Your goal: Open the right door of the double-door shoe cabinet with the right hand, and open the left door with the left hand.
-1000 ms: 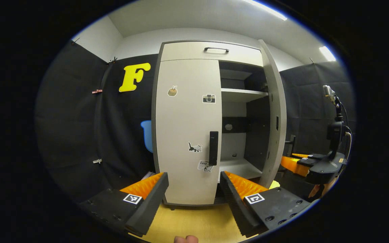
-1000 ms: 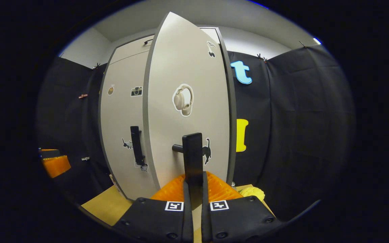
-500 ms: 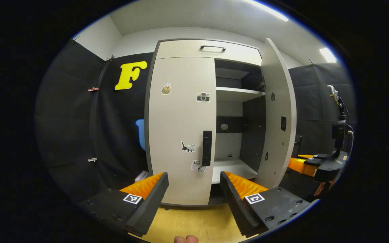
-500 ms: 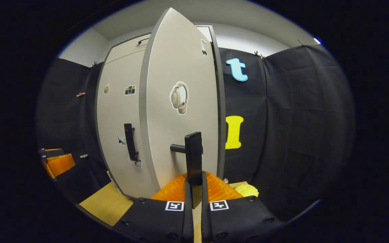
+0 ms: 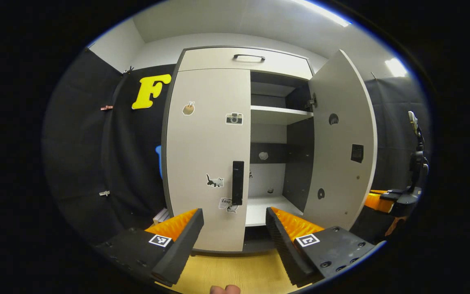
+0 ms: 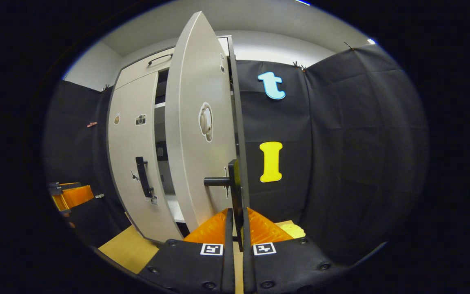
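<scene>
at the bottom centre of the right gripper view, the right gripper (image 6: 235,222) has its fingers pinched flat on the right door handle (image 6: 235,183), a dark upright bar standing off the right door (image 6: 196,134) on a short stub. that door is swung well out from the shoe cabinet (image 5: 243,61); in the left gripper view it fills the right of centre, inner face showing, with shelves and a dark back panel visible behind it. so the first step looks nearly finished, and the judgement is that the right hand need only let go once the door stands wide enough. the left door (image 5: 206,155) is the part not yet done: it lies shut, flush with the cabinet front, a pale panel with small stickers, in the middle of the left gripper view. its left door handle (image 5: 238,182), a dark vertical bar near the door's inner edge, sits just above the gap between the left gripper (image 5: 235,228) fingers, which are spread wide and hold nothing. the next move calls for carrying that gripper forward until the bar sits between the fingers, nipping it, then pulling in an arc toward the left of the frame. the yellow wooden floor (image 5: 235,273) shows under the cabinet at the bottom edge.
</scene>
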The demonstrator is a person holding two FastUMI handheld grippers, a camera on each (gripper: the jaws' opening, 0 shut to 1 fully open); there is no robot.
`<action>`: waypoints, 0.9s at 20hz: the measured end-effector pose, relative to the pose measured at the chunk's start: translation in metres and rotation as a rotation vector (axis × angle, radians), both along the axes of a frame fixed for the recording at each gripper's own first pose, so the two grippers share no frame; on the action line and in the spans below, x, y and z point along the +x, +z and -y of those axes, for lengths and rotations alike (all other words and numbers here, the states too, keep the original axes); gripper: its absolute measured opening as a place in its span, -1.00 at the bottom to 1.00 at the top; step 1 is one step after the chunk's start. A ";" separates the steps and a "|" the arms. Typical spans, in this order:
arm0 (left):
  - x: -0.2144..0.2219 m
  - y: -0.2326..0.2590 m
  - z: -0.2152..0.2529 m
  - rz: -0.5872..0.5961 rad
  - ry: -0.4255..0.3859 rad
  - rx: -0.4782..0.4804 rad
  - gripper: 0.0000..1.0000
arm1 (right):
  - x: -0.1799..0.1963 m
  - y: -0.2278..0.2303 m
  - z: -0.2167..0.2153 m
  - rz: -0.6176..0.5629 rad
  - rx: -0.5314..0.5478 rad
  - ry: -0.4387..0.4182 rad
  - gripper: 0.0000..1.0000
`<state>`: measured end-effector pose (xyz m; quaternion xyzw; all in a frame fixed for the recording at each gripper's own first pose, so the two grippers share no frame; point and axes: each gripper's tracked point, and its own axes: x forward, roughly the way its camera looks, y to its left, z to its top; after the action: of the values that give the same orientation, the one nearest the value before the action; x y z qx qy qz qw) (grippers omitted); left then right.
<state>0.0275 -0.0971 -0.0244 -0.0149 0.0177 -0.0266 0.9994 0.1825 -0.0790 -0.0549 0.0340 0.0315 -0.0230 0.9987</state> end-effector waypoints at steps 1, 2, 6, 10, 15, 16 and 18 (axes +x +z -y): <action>0.002 0.001 0.003 0.002 0.001 0.003 0.89 | 0.001 0.000 0.007 -0.002 -0.017 -0.012 -0.82; 0.005 0.002 0.005 0.003 0.001 0.006 0.89 | -0.002 0.002 0.010 0.001 -0.021 -0.012 -0.86; 0.012 0.005 0.013 0.013 0.007 0.021 0.89 | 0.004 0.007 -0.002 0.031 0.028 0.040 -0.86; 0.022 0.003 0.020 0.008 0.008 0.028 0.89 | -0.001 0.003 0.006 -0.001 0.012 0.018 -0.82; 0.043 0.001 0.023 0.010 0.010 0.048 0.89 | -0.009 0.010 0.017 0.013 -0.013 -0.035 -0.30; 0.049 0.001 0.022 0.014 0.009 0.053 0.89 | -0.009 0.011 0.017 0.018 -0.006 -0.046 -0.14; 0.061 0.000 0.022 0.016 0.012 0.064 0.89 | -0.010 0.016 0.012 0.029 0.012 -0.045 0.27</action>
<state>0.0884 -0.1195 -0.0249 0.0170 0.0104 -0.0202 0.9996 0.1721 -0.0913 -0.0391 0.0411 0.0164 -0.0448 0.9980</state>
